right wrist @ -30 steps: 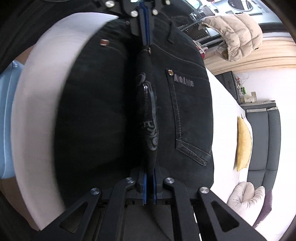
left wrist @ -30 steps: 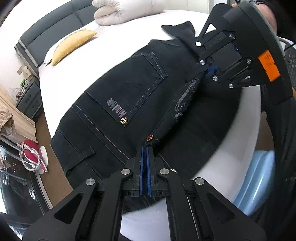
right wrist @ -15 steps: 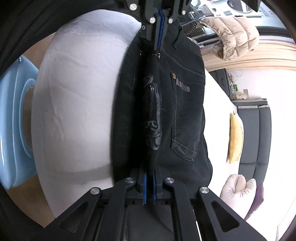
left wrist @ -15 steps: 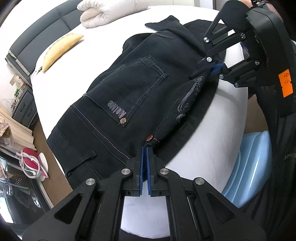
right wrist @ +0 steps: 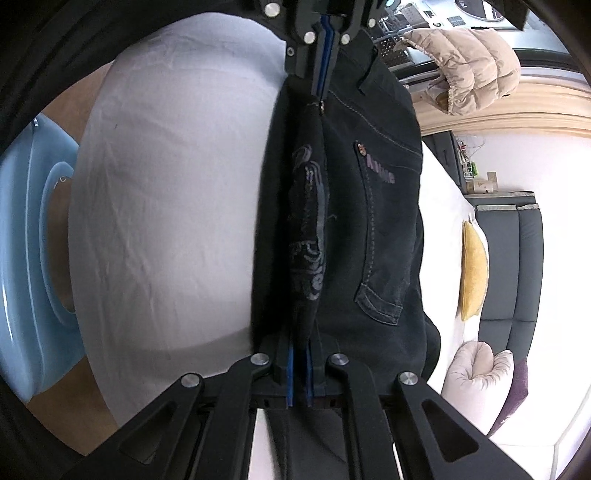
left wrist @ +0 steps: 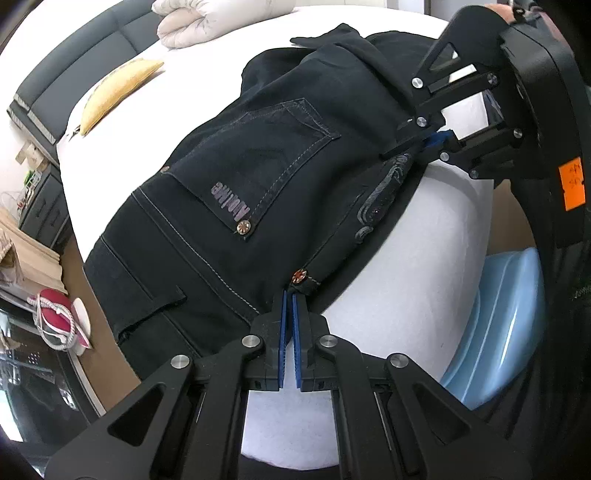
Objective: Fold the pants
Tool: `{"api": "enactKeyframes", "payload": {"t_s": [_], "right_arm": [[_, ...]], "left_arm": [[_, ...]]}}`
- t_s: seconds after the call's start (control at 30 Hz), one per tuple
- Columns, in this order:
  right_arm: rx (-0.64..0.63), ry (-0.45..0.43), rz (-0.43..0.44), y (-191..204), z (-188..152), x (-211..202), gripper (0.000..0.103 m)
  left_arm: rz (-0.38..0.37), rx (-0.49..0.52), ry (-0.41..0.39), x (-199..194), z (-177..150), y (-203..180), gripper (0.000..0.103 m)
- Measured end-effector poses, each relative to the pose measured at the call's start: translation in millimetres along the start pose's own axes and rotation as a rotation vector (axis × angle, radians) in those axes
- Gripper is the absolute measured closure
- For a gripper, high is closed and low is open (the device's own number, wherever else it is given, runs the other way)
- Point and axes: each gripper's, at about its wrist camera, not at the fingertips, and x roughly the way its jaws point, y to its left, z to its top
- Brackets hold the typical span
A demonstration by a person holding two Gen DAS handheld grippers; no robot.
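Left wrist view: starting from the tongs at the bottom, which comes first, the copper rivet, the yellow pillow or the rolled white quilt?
1. Copper rivet, right at the left tongs' tips.
2. Yellow pillow, far up on the left.
3. Rolled white quilt, at the top edge.

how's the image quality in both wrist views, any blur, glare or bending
Left wrist view: sharp on the pants and left hand-held gripper; fisheye curves the bed edge; the white sheet is overexposed near the top. Right wrist view: pants slightly soft, corners vignetted black, bright wash at right, the right hand-held gripper crisp.
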Motion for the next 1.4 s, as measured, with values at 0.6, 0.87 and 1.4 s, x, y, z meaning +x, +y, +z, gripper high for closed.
{"api": "enactKeyframes", "payload": {"t_s": [0.6,0.87,1.4], "right_arm": [[0.044,0.048,-0.127,25,15,4,0.094],[0.152,0.048,-0.179,21,20,4,0.089],[1.432,-0.140,0.053,-129,-163,-31,0.023]], "left_arm": [[-0.087,-0.331,-0.132,-42,35,41,0.095],[-0.154,-0.467,-0.027,51,89,42,0.095],[-0.152,-0.595,0.002,80,81,51,0.095]]}}
